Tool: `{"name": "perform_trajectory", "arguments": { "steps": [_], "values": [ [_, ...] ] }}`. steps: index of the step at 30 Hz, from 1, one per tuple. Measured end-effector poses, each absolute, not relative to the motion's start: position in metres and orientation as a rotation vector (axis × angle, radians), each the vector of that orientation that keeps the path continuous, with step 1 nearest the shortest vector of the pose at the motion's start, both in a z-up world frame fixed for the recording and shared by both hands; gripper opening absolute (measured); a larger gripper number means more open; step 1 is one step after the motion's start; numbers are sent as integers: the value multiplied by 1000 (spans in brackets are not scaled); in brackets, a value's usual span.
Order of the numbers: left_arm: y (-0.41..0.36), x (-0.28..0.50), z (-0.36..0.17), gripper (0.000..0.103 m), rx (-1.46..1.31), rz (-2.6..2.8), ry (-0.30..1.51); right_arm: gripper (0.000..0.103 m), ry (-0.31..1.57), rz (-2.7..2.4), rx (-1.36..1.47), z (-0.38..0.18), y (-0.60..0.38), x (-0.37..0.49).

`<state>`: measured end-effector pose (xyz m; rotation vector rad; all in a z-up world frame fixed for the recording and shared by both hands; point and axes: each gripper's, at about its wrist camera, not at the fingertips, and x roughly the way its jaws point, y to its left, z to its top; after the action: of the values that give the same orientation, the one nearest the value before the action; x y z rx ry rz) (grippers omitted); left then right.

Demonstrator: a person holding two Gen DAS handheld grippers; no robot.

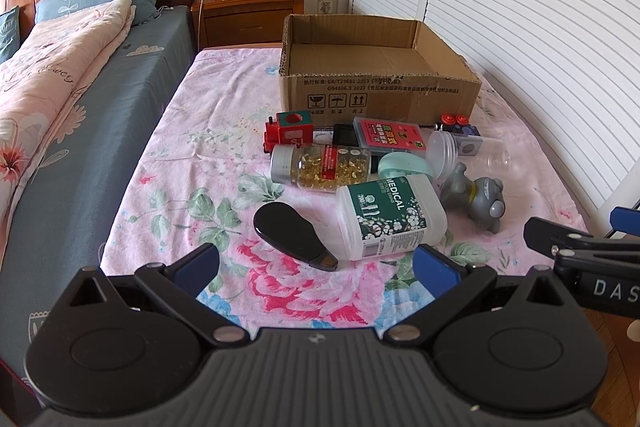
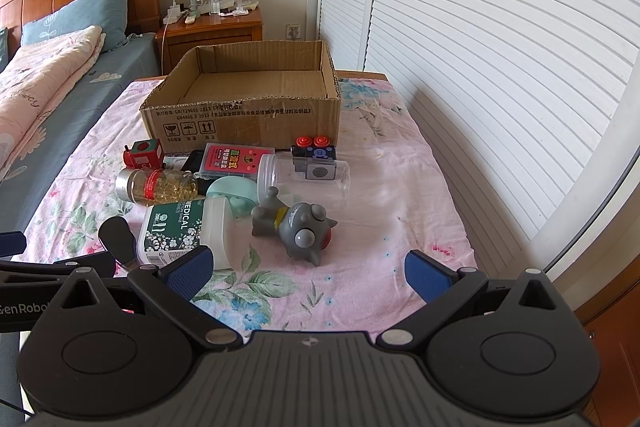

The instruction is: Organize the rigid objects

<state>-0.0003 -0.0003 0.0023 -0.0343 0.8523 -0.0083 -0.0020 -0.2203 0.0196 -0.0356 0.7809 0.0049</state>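
Both grippers, left (image 1: 316,263) and right (image 2: 308,269), hover with fingers wide and empty. The clutter, swab jar (image 1: 390,221) nearest, lies before the empty box (image 2: 256,115), probably its destination.

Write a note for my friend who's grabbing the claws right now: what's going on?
Left claw: open, holding nothing, low over the flowery pink cloth.
Right claw: open, holding nothing too.
The brown cardboard box at the back looks empty.
Still in a pile in front of it: white medical swab tub with green label, clear bottle of yellow capsules, black oval scraper, grey rubber bug-eyed toy, red wooden toy train, clear plastic jar.
Done: nothing packed. Left: everything.
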Motion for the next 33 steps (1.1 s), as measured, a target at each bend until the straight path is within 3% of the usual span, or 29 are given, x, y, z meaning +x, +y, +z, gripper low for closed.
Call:
{"name": "perform_trajectory", "arguments": {
  "steps": [20, 33],
  "values": [
    [8, 16, -2, 102, 8, -81, 837, 103, 698, 94, -68, 20, -225, 6],
    [28, 36, -42, 102, 101, -188, 840, 103, 779, 81, -57, -14, -242, 35]
  ]
}}
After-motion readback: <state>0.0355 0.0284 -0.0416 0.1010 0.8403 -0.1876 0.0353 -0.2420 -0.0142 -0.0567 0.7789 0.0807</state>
